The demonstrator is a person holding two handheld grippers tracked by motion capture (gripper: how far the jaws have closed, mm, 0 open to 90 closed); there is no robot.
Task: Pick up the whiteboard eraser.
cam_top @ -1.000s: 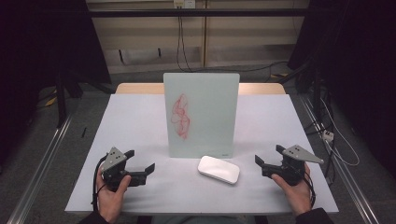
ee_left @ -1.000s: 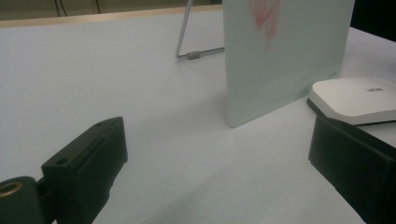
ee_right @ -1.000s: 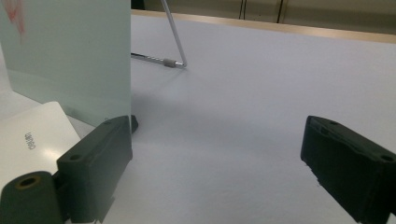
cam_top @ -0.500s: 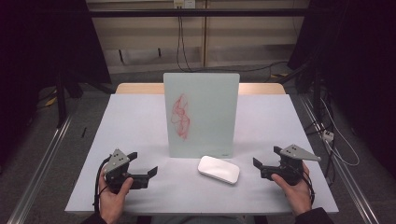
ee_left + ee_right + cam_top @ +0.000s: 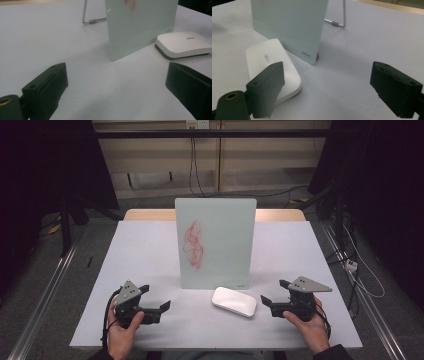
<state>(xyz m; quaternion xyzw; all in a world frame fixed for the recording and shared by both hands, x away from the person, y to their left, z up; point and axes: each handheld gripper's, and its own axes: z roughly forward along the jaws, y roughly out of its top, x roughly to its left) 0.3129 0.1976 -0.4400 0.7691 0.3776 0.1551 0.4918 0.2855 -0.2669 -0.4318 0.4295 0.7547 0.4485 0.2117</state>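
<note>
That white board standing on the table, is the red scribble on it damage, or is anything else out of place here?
The white board stands upright on its wire stand, unbroken. The red scribble looks like marker, not damage. The white eraser lies flat in front of it. Both the left gripper and the right gripper are open and hold nothing. Nothing stands out.

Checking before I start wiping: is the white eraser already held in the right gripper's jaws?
No. The white eraser lies flat on the table, apart from the right gripper, whose jaws stand open and empty.

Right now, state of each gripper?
Left gripper: open, holding nothing, resting on the table.
Right gripper: open, holding nothing; jaws have just been closing a little, nothing between them, beside the white eraser.
</note>
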